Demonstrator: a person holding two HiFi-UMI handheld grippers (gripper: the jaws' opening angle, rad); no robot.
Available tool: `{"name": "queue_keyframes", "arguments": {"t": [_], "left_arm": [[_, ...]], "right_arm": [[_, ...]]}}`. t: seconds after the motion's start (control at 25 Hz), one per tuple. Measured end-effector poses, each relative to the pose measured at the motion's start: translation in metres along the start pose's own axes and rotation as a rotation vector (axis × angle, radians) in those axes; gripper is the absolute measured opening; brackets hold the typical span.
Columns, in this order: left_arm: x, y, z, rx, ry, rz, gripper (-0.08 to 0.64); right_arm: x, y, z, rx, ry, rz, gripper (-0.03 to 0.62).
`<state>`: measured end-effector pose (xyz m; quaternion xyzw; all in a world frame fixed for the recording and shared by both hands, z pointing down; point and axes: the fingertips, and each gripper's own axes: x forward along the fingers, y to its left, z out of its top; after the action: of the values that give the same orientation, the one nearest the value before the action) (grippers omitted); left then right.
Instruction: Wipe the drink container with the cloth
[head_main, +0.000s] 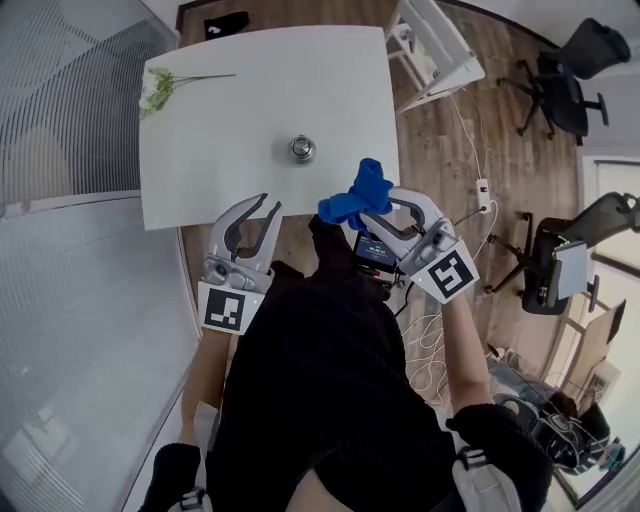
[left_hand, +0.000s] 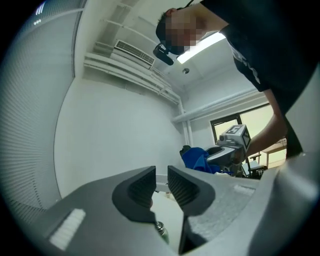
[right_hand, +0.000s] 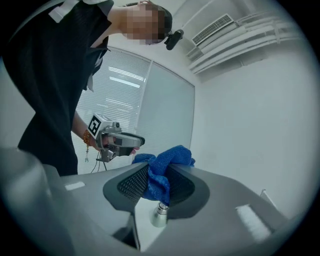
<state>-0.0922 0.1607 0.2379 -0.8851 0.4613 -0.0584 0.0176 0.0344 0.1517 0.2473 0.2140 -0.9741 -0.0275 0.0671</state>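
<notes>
A small metal drink container (head_main: 302, 149) stands upright on the white table (head_main: 210, 170), a little past both grippers. It peeks up under the jaws in the left gripper view (left_hand: 161, 231) and in the right gripper view (right_hand: 160, 215). My right gripper (head_main: 372, 205) is shut on a bunched blue cloth (head_main: 355, 195), held above the table's near edge and to the right of the container. The cloth (right_hand: 162, 167) fills the gap between its pads. My left gripper (head_main: 268, 207) hovers at the near edge with its jaws almost together and nothing between them.
A sprig of white flowers (head_main: 155, 88) lies at the table's far left corner. A white rack (head_main: 432, 50) and black office chairs (head_main: 560, 80) stand on the wooden floor to the right, with cables (head_main: 470, 150). A blinds-covered glass wall (head_main: 60, 100) runs along the left.
</notes>
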Motion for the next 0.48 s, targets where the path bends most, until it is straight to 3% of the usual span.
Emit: {"name": "queue_keyframes", "arguments": {"t": [0.24,0.36,0.48], "left_arm": [[0.074,0.031,-0.052,0.177,0.117,-0.145,0.138],[0.085,0.031,-0.077,0.194,0.192,-0.169,0.143],[0.101,0.038,-0.128,0.181,0.292,-0.226,0.167]], "right_arm": [[0.039,-0.057,-0.061,-0.012,0.117,0.215,0.130],[0.042,-0.053,-0.077,-0.051,0.191,0.371,0.133],[0.066,-0.061,-0.111,-0.063,0.266,0.467,0.133]]}}
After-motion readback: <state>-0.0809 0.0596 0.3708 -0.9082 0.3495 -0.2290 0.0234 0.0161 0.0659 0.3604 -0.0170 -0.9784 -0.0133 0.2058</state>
